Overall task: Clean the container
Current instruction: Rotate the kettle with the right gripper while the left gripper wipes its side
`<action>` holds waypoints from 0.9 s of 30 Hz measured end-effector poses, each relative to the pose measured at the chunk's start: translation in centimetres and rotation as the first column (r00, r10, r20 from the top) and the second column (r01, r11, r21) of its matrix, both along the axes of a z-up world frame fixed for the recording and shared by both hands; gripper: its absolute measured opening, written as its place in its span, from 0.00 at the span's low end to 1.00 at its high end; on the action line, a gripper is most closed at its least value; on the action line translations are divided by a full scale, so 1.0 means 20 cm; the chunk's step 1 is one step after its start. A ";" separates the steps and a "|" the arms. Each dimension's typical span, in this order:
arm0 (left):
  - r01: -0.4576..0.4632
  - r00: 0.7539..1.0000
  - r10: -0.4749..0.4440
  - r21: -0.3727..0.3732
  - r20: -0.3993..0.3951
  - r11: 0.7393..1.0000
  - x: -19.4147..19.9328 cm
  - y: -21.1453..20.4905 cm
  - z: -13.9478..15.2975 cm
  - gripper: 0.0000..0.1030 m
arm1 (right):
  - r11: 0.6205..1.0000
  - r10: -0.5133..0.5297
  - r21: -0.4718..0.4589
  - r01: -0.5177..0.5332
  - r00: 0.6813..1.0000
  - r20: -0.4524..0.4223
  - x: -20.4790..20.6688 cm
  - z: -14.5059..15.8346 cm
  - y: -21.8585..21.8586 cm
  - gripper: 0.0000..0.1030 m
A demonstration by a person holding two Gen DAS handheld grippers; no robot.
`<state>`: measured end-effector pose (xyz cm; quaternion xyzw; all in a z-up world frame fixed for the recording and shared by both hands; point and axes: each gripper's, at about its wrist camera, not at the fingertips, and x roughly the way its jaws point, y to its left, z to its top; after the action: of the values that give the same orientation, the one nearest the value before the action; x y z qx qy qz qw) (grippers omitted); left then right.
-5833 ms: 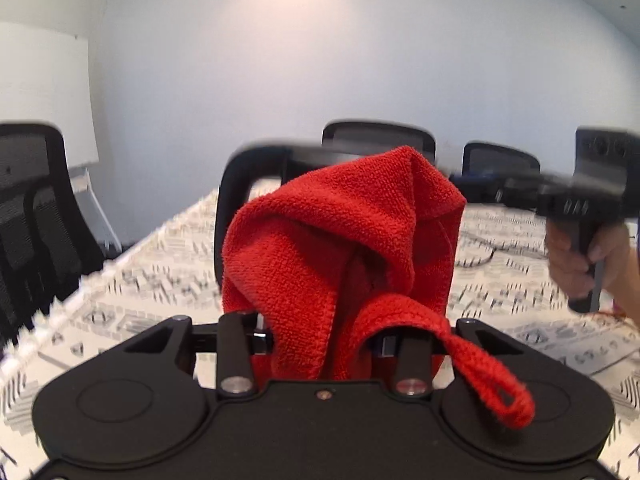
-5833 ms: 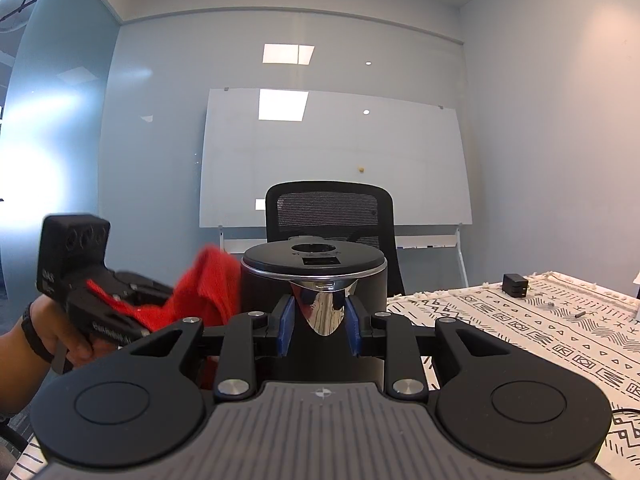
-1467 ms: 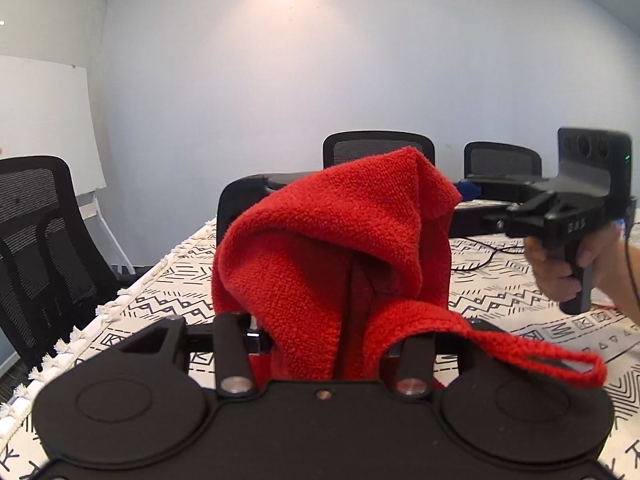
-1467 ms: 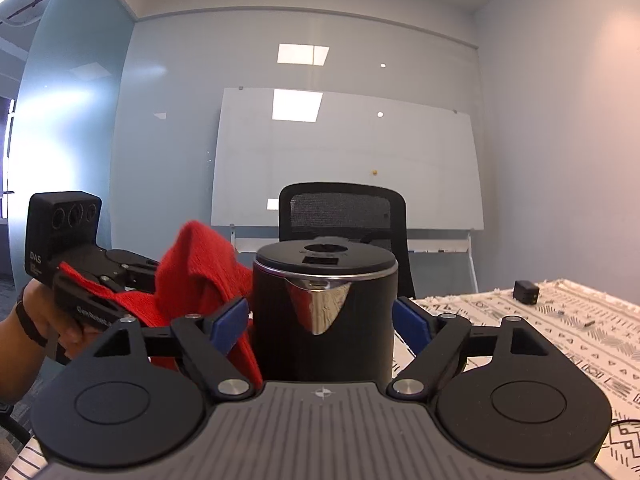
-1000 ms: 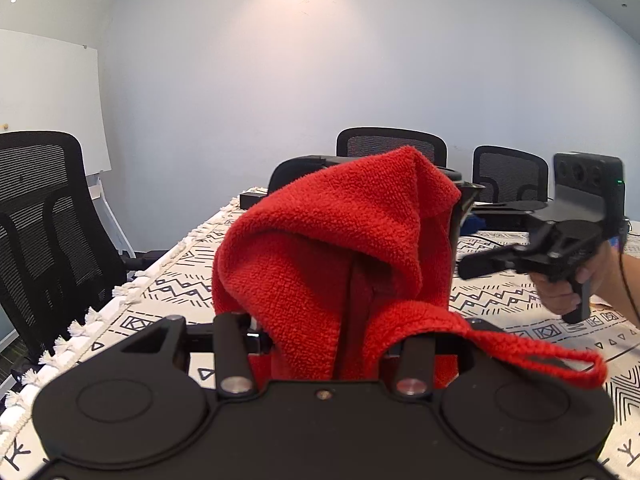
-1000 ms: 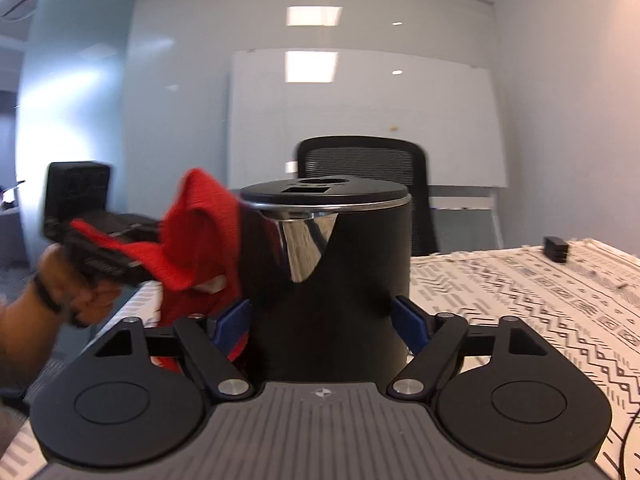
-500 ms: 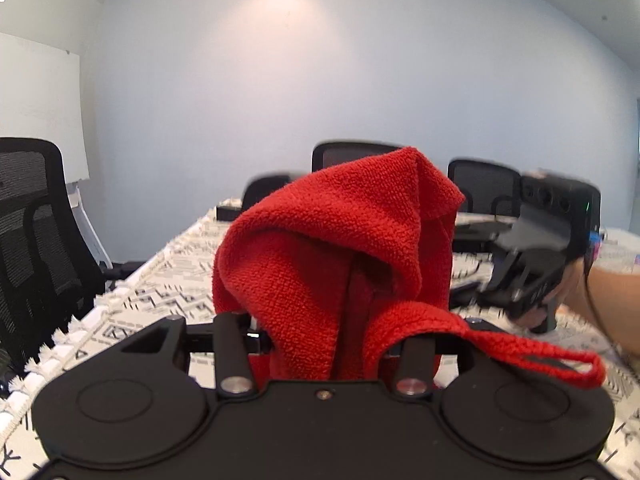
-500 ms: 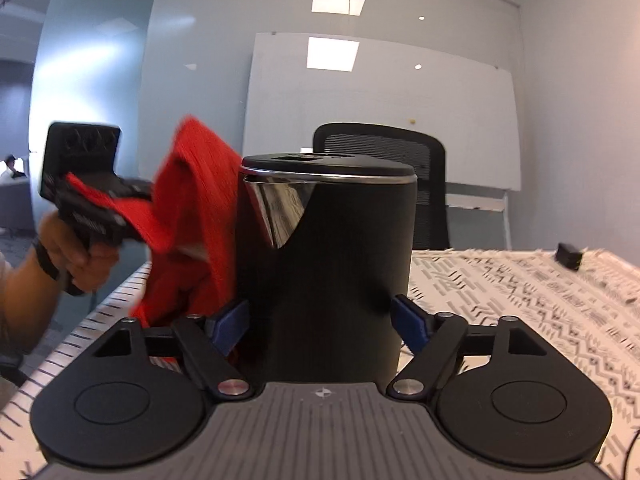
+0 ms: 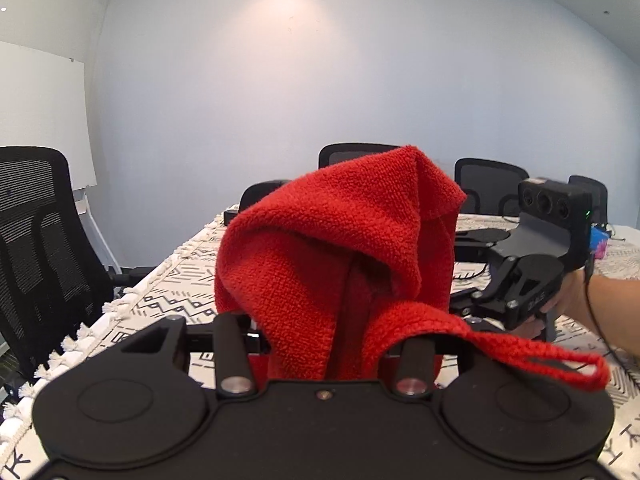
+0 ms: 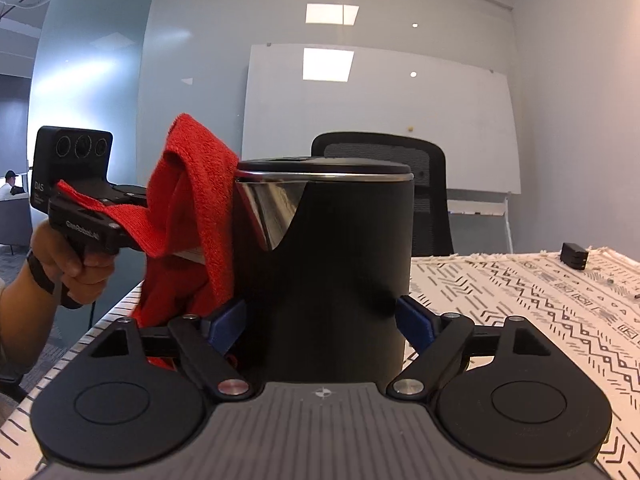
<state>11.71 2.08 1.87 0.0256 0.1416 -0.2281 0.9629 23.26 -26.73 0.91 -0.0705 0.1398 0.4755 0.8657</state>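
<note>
I see the black kettle (image 10: 326, 272) dead centre of the right wrist frame, upright on the patterned tablecloth (image 10: 520, 304), steel spout facing the camera. Right gripper (image 10: 320, 324) is spread wide, blue pads (image 10: 226, 322) flanking the kettle's lower body; can't tell if they touch it. Left gripper (image 9: 326, 344) is clamped on the red cloth (image 9: 340, 248), which bunches up through the middle of the left wrist frame with a loop trailing to the lower right. From the right wrist, that cloth (image 10: 188, 224) sits at centre left, pressed against the kettle's left side near the rim, with the left hand (image 10: 70, 260) at the left edge. Black office chair (image 10: 404, 192) and whiteboard (image 10: 380, 120) behind the kettle.
</note>
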 end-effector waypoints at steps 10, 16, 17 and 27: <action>-0.066 0.997 0.065 -0.036 -0.040 0.997 0.02 0.20 -0.03 0.48 | 1.000 -0.005 -0.019 0.005 1.000 0.015 0.04 0.03 0.03 0.80; 0.005 1.000 -0.005 0.003 -0.019 1.000 -0.01 0.06 -0.02 0.48 | 0.999 -0.008 -0.039 0.008 1.000 0.018 0.07 0.04 0.06 0.82; 0.007 1.000 -0.007 0.015 -0.027 1.000 -0.01 0.05 -0.04 0.48 | 0.999 -0.002 -0.046 0.002 1.000 0.013 0.07 0.04 0.07 0.84; -0.029 0.999 0.029 0.008 0.019 1.000 -0.05 0.08 0.04 0.48 | 0.996 0.057 -0.075 -0.057 0.998 -0.003 0.14 0.03 0.11 0.94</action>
<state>10.72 3.72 2.67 0.0295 0.1339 -0.2131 0.9673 25.98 -24.51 1.49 -0.1069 0.1558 0.4945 0.8484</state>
